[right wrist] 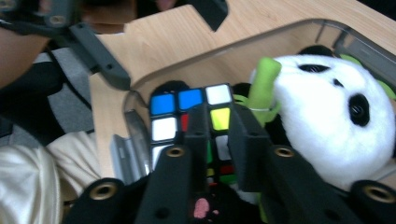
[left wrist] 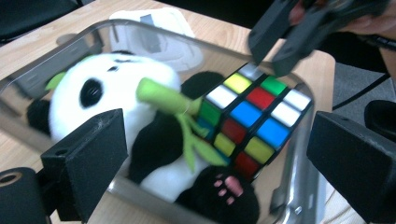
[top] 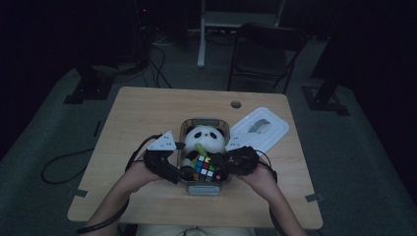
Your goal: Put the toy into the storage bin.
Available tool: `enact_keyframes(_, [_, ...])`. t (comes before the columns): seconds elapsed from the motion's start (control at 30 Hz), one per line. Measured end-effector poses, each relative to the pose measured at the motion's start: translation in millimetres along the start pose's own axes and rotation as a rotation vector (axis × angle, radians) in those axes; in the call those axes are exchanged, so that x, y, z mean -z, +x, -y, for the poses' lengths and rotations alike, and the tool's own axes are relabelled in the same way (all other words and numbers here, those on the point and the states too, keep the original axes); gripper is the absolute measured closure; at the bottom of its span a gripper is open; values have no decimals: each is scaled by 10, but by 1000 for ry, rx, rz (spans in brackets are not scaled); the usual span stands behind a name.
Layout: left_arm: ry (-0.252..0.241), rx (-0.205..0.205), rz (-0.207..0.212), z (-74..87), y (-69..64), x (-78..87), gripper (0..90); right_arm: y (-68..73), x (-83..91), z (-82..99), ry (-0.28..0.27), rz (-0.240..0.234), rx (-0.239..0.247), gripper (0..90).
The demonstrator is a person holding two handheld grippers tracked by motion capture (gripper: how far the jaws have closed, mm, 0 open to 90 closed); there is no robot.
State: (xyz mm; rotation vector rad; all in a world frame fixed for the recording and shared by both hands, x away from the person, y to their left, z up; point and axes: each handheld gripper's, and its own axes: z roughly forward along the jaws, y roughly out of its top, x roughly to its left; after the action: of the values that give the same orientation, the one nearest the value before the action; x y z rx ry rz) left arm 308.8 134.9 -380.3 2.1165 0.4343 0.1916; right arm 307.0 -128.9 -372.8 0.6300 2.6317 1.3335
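Note:
A clear plastic bin (top: 206,119) stands mid-table and holds a panda plush (top: 204,137) with a green bamboo sprig (left wrist: 163,98). A colourful puzzle cube (top: 206,169) leans on the panda's belly at the near end. My left gripper (top: 184,172) hovers at the bin's near left rim, its jaws wide open around the panda (left wrist: 116,93) and cube (left wrist: 252,121) without touching them. My right gripper (top: 216,160) comes in from the bin's right. Its jaws (right wrist: 218,112) stand almost together just over the cube (right wrist: 187,116), with nothing clamped between them. From the left gripper view, the right gripper (left wrist: 273,56) sits above the cube's far corner.
The bin's white lid (top: 260,129) lies on the table to the right of the bin. A cable hole (top: 236,104) sits near the far edge. A folding chair (top: 265,49) and stands are on the floor behind the table.

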Motion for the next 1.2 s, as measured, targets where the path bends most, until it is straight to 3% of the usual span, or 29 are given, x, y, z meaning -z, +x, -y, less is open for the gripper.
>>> enact_keyframes(0.03, [-12,2,4,-21,-20,-6,201,-10,-10,4,3,0,-4,826])
enact_keyframes(0.07, [-9,3,7,-33,-29,-14,203,-25,-26,11,6,3,-12,846])
enact_keyframes(0.1, [-16,-27,7,-41,-50,-19,253,-37,-32,15,6,3,-18,864])
enact_keyframes(0.13, [-20,-31,10,-46,-58,-21,368,-48,-39,21,3,-11,-27,867])
enact_keyframes(0.3, [-3,-72,35,-72,-107,-74,650,-47,-63,23,7,-3,-29,900])
enact_keyframes(0.4, [14,-88,50,-90,-135,-119,764,-36,-93,21,16,-3,-25,900])
enact_keyframes(0.57, [63,-118,61,-103,-177,-202,769,-28,-109,29,18,-6,-31,900])
enact_keyframes(0.6, [68,-114,54,-103,-172,-218,807,-25,-114,30,19,-7,-29,900])
enact_keyframes(0.77, [91,-115,35,-110,-168,-247,814,19,-160,25,44,-3,-4,900])
enact_keyframes(0.87, [101,-115,28,-117,-144,-261,894,11,-170,27,46,-7,-4,900])
enact_keyframes(1.2, [134,-105,28,-75,-60,-325,900,-40,-268,29,71,-3,-16,900])
